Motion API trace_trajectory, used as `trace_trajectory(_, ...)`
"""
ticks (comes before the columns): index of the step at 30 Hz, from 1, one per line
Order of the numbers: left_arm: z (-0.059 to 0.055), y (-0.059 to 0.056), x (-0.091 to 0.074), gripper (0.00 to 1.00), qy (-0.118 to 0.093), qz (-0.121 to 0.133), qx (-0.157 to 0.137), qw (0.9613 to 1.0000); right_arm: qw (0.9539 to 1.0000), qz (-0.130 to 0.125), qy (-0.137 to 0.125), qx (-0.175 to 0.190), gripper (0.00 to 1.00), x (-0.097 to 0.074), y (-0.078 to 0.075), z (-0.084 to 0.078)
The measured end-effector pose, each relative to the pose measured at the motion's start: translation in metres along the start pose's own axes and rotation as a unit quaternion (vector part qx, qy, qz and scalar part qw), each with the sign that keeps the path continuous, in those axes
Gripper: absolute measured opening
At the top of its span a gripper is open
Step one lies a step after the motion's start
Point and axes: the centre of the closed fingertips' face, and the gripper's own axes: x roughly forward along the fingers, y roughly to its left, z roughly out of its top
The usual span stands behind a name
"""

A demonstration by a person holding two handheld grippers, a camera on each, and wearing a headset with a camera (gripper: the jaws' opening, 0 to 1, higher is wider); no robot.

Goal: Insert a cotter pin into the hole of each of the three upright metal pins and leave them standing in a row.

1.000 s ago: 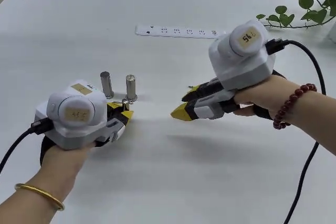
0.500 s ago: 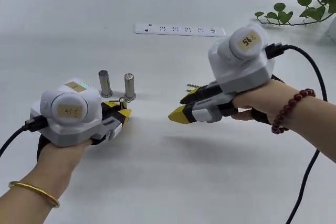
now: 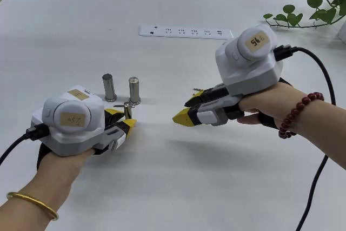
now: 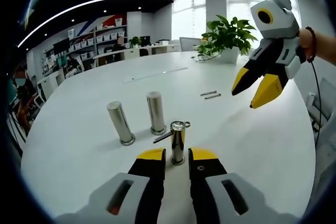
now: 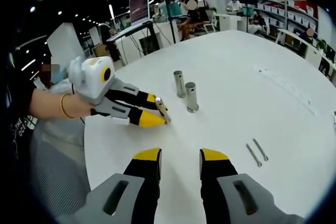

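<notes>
my left gripper has eased back toward me a touch, so the front metal pin now stands clearer, upright between the jaw tips, with a fitted cotter pin through its upper part. those jaws sit slightly parted, a sliver of gap on either side, and by my judgement they're not clamping. my right gripper has drifted a little nearer, jaws apart and empty. i read that as one pin done, two to go: the rear metal pins stand bare just behind. nothing is held in a tray; the two spare cotter pins lie loose on the white table, near the right gripper.
</notes>
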Motion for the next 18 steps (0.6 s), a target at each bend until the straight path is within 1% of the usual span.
trace_trajectory(7, 0.004, 0.002, -0.004, 0.20, -0.008, -0.001, -0.013, 0.9999, 1.0000, 0.000, -0.006, 0.004, 0.24, 0.001, -0.001, 0.004)
trace_trajectory(8, 0.004, 0.001, -0.005, 0.21, -0.010, -0.006, -0.023, 0.9997, 1.0000, 0.000, -0.009, 0.004, 0.25, 0.001, 0.000, 0.006)
trace_trajectory(9, 0.004, 0.001, -0.005, 0.22, -0.011, -0.007, -0.027, 0.9996, 0.9999, 0.000, -0.010, 0.005, 0.24, 0.001, 0.000, 0.006)
trace_trajectory(11, 0.005, 0.001, -0.007, 0.27, -0.012, -0.006, -0.025, 0.9996, 0.9998, -0.003, -0.017, 0.005, 0.24, 0.001, 0.001, 0.009)
trace_trajectory(14, 0.007, 0.001, -0.010, 0.29, -0.015, -0.007, -0.024, 0.9996, 0.9997, -0.007, -0.023, 0.006, 0.24, 0.002, 0.001, 0.012)
trace_trajectory(18, 0.013, 0.000, -0.014, 0.34, -0.022, -0.010, -0.024, 0.9994, 0.9989, -0.016, -0.044, 0.009, 0.25, 0.003, -0.002, 0.021)
